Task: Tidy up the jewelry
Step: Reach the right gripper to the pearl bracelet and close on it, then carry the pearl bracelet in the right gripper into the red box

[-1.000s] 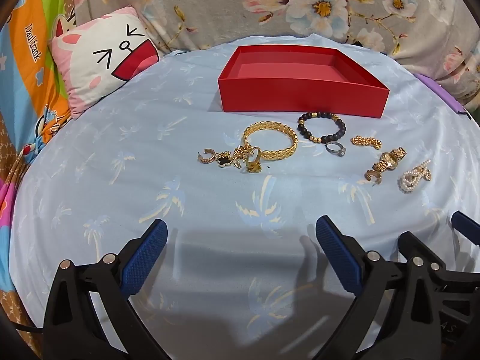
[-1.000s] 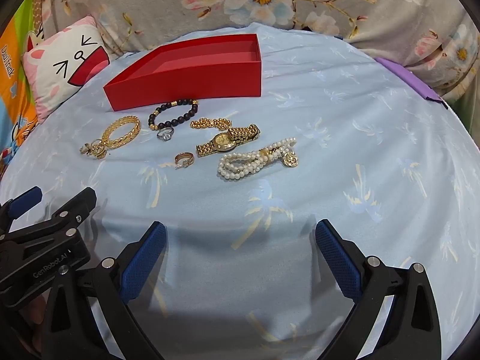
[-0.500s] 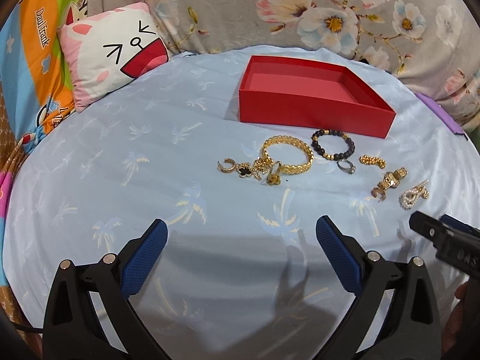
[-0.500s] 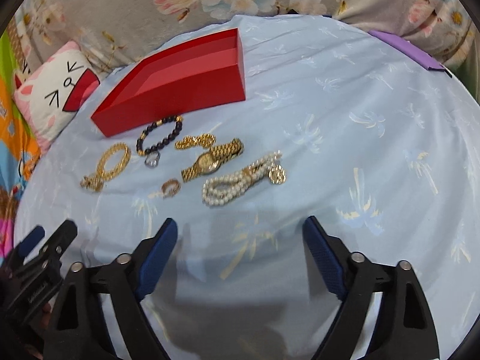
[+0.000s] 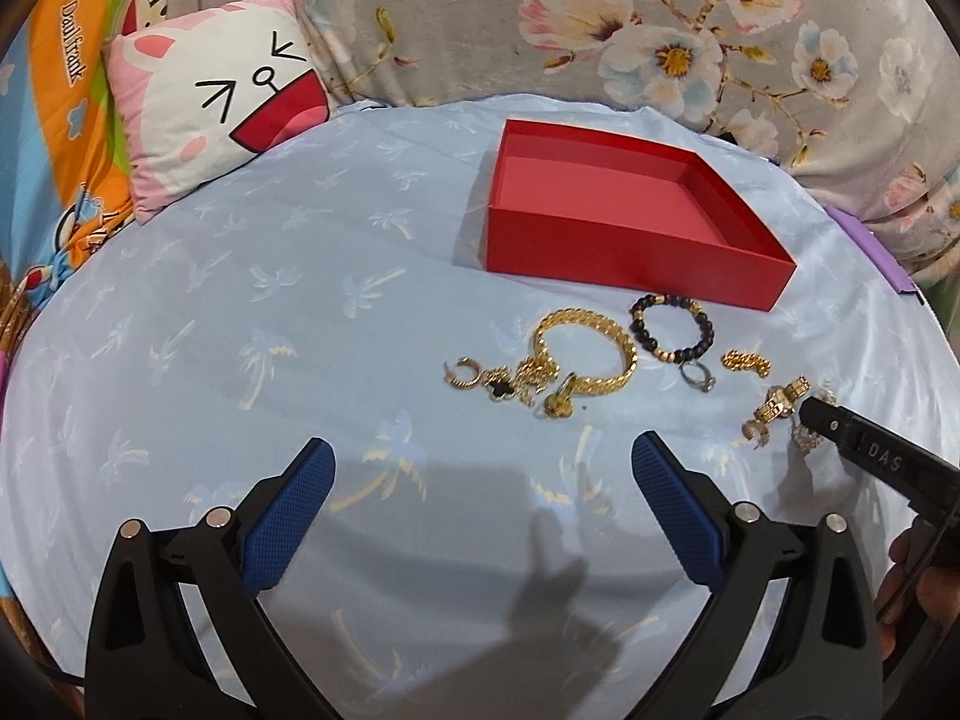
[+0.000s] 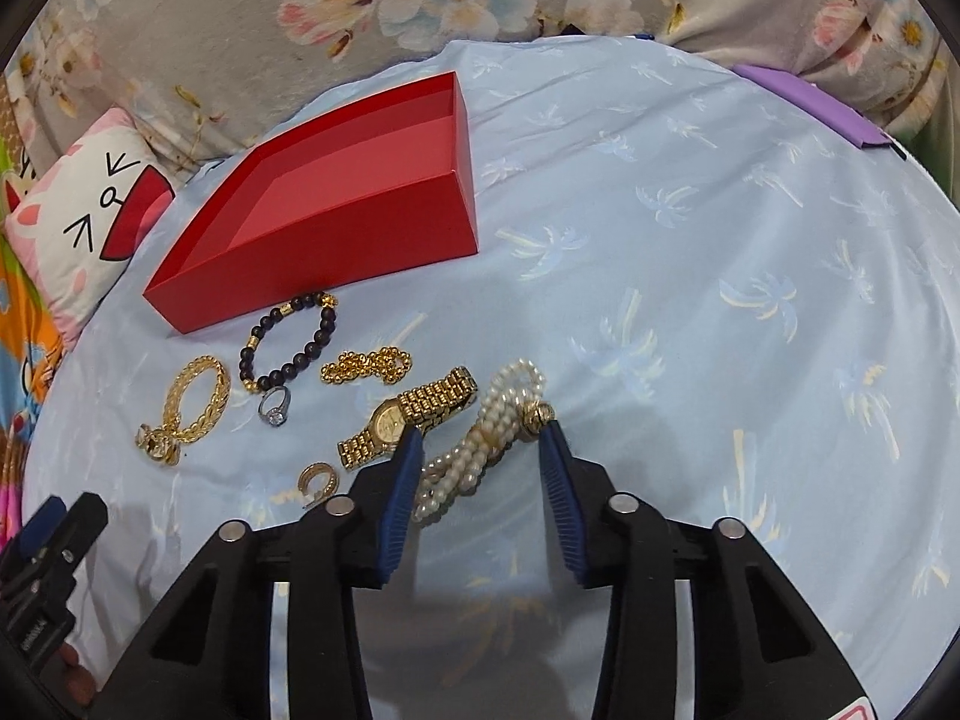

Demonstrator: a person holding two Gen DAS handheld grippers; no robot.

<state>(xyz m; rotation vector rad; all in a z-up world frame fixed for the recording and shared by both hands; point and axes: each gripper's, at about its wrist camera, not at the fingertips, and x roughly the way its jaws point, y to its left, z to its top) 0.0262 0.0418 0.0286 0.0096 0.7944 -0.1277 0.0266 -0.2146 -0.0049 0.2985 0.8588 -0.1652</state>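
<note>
Where jewelry lies, blue palm-print sheet.

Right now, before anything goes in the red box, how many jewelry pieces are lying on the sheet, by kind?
Bracelets: 3 (gold bangle, black bead bracelet, pearl bracelet)
Watch: 1
Rings: 2 (silver ring, gold ring)
Open gold hoops: 2 ()
Short gold chain: 1
Black clover charm: 1
Total: 10; the tangle beside the bangle may hide more.
</note>
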